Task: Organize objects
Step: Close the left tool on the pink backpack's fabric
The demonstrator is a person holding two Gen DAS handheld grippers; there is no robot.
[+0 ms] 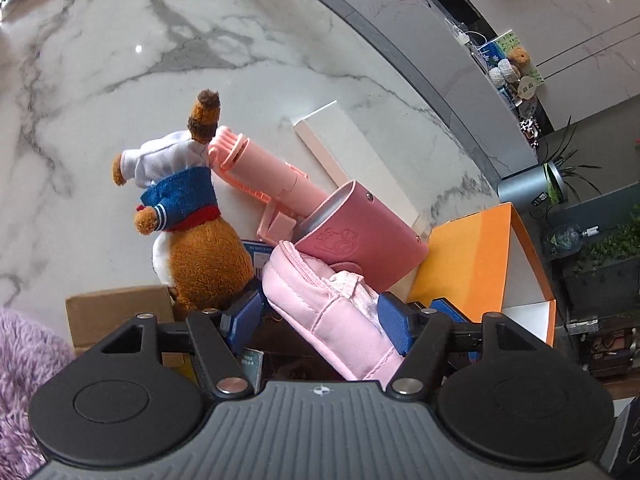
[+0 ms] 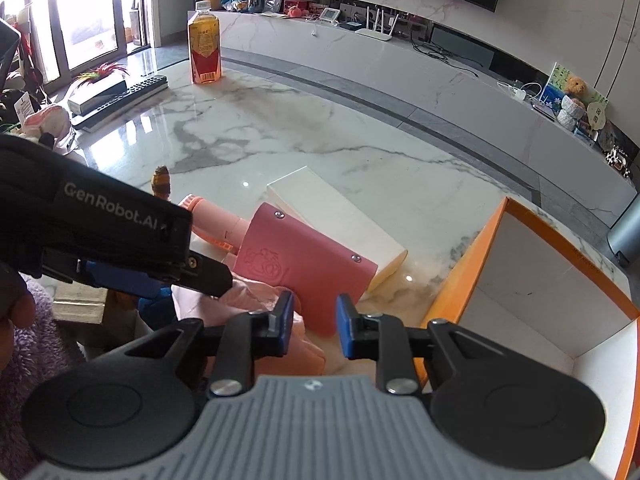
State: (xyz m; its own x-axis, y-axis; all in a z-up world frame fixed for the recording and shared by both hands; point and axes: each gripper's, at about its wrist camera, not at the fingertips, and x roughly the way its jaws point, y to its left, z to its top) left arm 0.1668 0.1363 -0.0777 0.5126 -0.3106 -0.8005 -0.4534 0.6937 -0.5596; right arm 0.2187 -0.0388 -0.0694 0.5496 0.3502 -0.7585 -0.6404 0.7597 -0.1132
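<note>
We've got the left claw pinching the pink zip pouch just above the counter, while our right claw sits spread beside the pink leather case.

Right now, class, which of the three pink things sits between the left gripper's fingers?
The soft, zippered pink pouch: it lies between the left gripper fingers. The pink leather sleeve and pink plastic toy gun lie farther out on the marble table, ungripped.
</note>
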